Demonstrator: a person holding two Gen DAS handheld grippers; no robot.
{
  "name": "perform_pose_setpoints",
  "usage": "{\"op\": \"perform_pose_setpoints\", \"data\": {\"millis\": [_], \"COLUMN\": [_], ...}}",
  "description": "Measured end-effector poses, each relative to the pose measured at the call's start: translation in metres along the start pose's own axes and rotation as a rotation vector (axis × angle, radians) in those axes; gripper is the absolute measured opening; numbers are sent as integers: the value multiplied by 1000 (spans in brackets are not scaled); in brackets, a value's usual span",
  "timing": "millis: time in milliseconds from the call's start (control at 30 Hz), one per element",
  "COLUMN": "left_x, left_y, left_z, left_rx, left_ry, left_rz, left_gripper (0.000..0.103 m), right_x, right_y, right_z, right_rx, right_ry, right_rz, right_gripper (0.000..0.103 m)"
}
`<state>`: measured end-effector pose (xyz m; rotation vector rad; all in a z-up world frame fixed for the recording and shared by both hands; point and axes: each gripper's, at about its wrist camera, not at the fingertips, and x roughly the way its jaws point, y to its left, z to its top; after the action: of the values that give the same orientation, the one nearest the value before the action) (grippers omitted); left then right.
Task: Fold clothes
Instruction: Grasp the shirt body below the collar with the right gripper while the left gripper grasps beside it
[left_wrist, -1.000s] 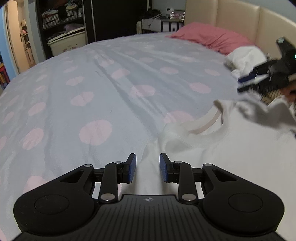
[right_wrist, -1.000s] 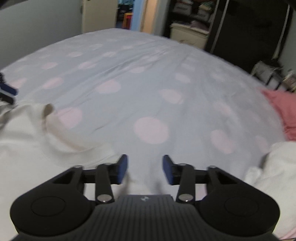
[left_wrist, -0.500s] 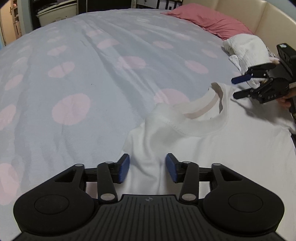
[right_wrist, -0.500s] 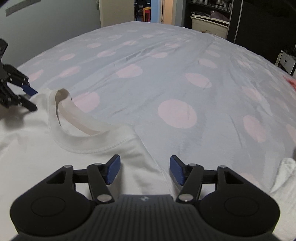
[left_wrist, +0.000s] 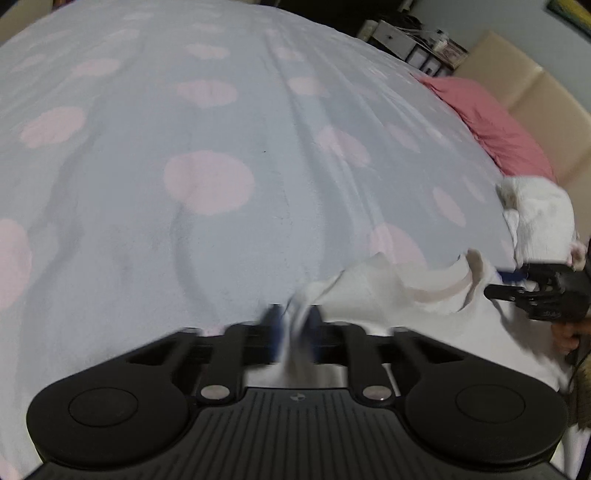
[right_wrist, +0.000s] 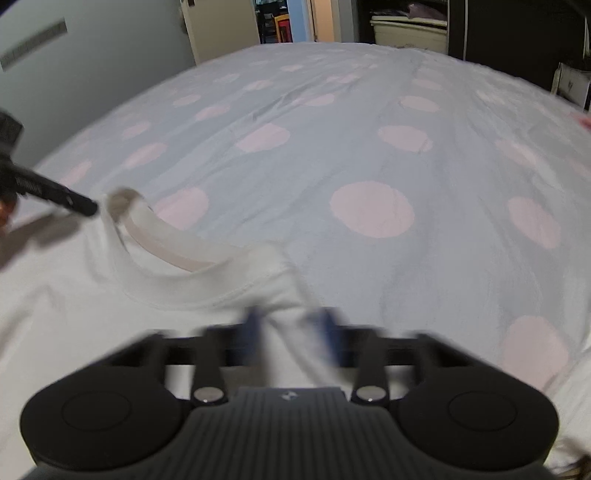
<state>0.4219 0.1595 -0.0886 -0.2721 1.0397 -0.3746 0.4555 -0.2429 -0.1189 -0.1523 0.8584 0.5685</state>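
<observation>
The white shirt lay on the bed, collar far. The left tool pinched its left shoulder and the right tool, blurred, seemed nearly closed on the right. Judged a two-shoulder grip; next, both should lift together, keeping the cloth taut.

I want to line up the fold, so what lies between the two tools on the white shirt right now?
In the right wrist view, the shirt's neckline collar lies between the left tool and the right tool, on the white shirt.
</observation>
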Motion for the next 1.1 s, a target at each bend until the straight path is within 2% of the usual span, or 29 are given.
{"op": "perform_pose_setpoints", "data": {"millis": [33, 100, 267, 333, 400, 467, 500, 533, 567, 600, 633, 667, 733, 833, 900, 967, 1033, 1100], "left_x": [-3, -12, -51, -59, -56, -38, -26, -19, -20, -21, -26, -32, -40, -41, -34, -29, -32, -39], "left_y": [-3, -10, 2, 3, -1, -7, -6, -6, -7, -9, -6, -4, 8, 19, 25, 27, 22, 23], "left_z": [1, -2, -5, -8, -11, -12, -13, -13, -13, -13, -12, -11, -12, -13, -19, -24, -28, -29], "left_rx": [18, 73, 25, 34, 72, 78, 58, 50, 53, 56, 47, 38, 4, -27, -11, 16, 45, 31], "left_ry": [-5, -28, -180, -213, -209, -132, -66, -25, -36, -50, -73, -97, -109, -72, -15, 23, 26, 5], "left_rz": [-7, -31, -132, -129, -51, 103, 152, 154, 151, 148, 127, 105, 77, 76, 56, 44, 60, 62], "left_gripper": [2, 2, 2, 2, 3, 6, 7, 7, 7, 7, 12, 14, 19, 19, 19, 18, 5, 3], "right_x": [-4, -13, -28, -34, -40, -41, -36, -31, -29, -28, -29, -28, -24, -12, -2, 6, 5, -2], "right_y": [-1, -4, -9, -10, -12, -13, -13, -13, -11, -9, -7, -5, -2, 1, 5, 9, 12, 11], "right_z": [-1, -2, -2, -2, -2, -2, -3, -4, -5, -5, -5, -5, -3, 0, 1, 1, 0, 1], "right_rx": [2, 6, 37, 51, 64, 74, 76, 77, 70, 64, 62, 57, 45, 28, 26, 22, 2, -7], "right_ry": [-13, -40, -113, -143, -172, -172, -137, -102, -81, -75, -76, -78, -79, -71, -55, -25, -30, -58], "right_rz": [7, 20, -8, -21, -35, -50, -59, -68, -67, -45, -13, 3, 12, -20, -42, -49, -42, -32], "right_gripper": [4, 4, 4, 3, 1, 1, 5, 8, 9, 21, 44, 51, 52, 52, 52, 46, 5, 5]}}
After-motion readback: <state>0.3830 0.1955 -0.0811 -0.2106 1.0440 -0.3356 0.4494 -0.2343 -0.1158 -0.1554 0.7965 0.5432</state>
